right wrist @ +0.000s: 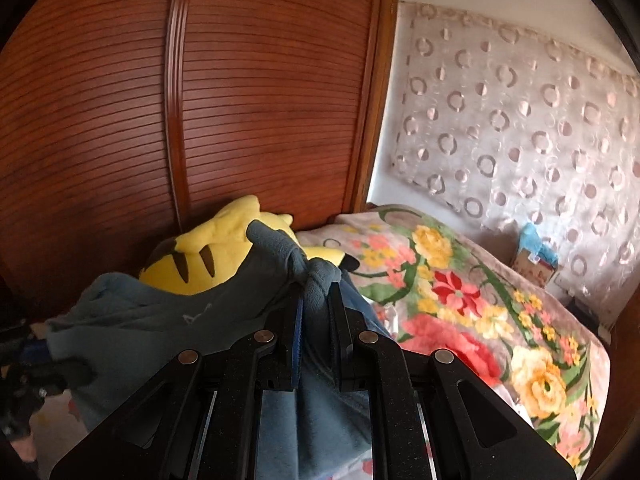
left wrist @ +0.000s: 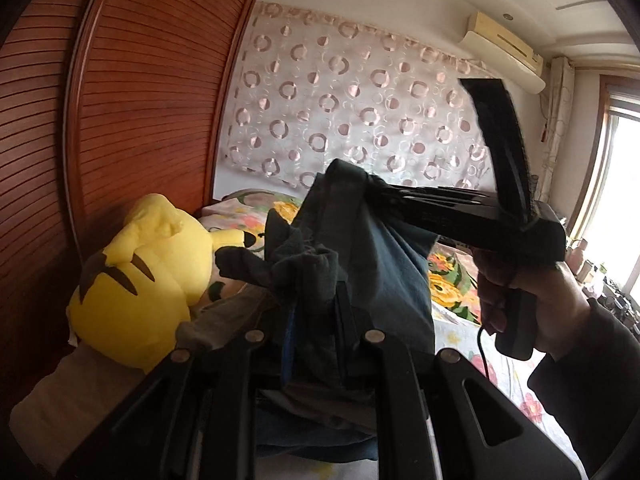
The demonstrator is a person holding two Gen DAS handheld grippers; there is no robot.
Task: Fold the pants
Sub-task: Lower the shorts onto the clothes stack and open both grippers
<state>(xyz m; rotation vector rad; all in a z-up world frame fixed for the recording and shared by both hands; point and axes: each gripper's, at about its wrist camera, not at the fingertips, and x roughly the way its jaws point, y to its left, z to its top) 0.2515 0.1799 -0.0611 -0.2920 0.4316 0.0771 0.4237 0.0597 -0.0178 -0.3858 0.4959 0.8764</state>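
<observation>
The dark blue-grey pants [left wrist: 392, 264] hang bunched in the air between my two grippers, above the bed. In the left wrist view my left gripper [left wrist: 312, 300] is shut on a crumpled fold of the fabric. To the right, a hand holds my right gripper [left wrist: 372, 188], which points left and pinches the pants' upper edge. The right wrist view shows the right gripper [right wrist: 316, 296] shut on a rolled hem of the pants [right wrist: 160, 312], which drape away to the left. The cloth hides both grippers' fingertips.
A yellow plush toy [left wrist: 136, 280] lies against the slatted wooden wardrobe doors [right wrist: 260, 100], on the left. A floral bedspread [right wrist: 460, 300] covers the bed to the right. A circle-patterned curtain [left wrist: 360, 112] hangs behind, and a window [left wrist: 624, 200] is at far right.
</observation>
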